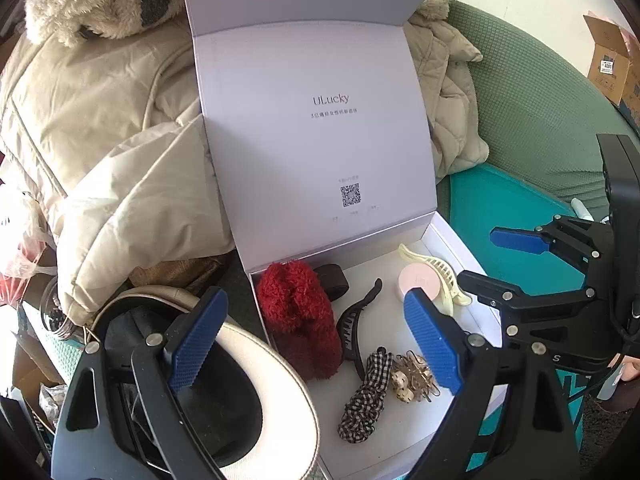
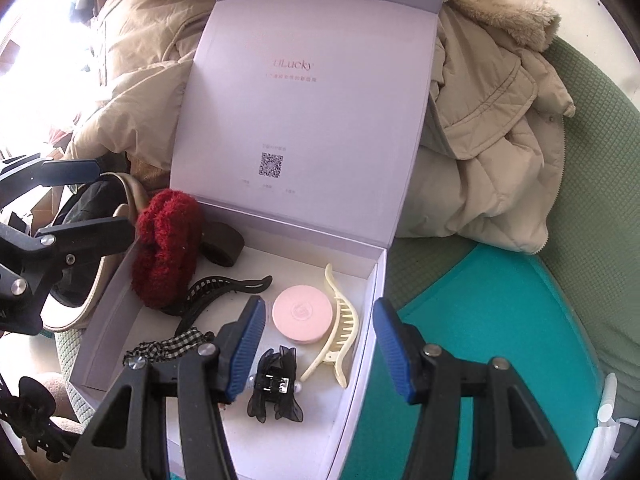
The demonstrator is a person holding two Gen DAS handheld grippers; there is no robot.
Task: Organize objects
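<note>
A white visor cap [image 1: 276, 364] is lying at far left beside an open lavender gift box [image 2: 372, 320], its lid [image 2: 304, 92] leaning back against a beige padded coat [image 2: 492, 128]. The left gripper [image 1: 316, 340] is hovering over the box with its jaws standing wide and nothing between them. Inside, from left, are lying a red fuzzy scrunchie [image 2: 168, 248], a black claw clip [image 2: 216, 292], a checked scrunchie [image 1: 366, 396], a black bow clip [image 2: 276, 388], a pink round compact [image 2: 302, 314] and a cream claw clip [image 2: 340, 332]. The right gripper [image 2: 318, 350] is hanging above the bow clip, jaws parted, gripping nothing. A teal cushion [image 2: 500, 320] is showing at right.
</note>
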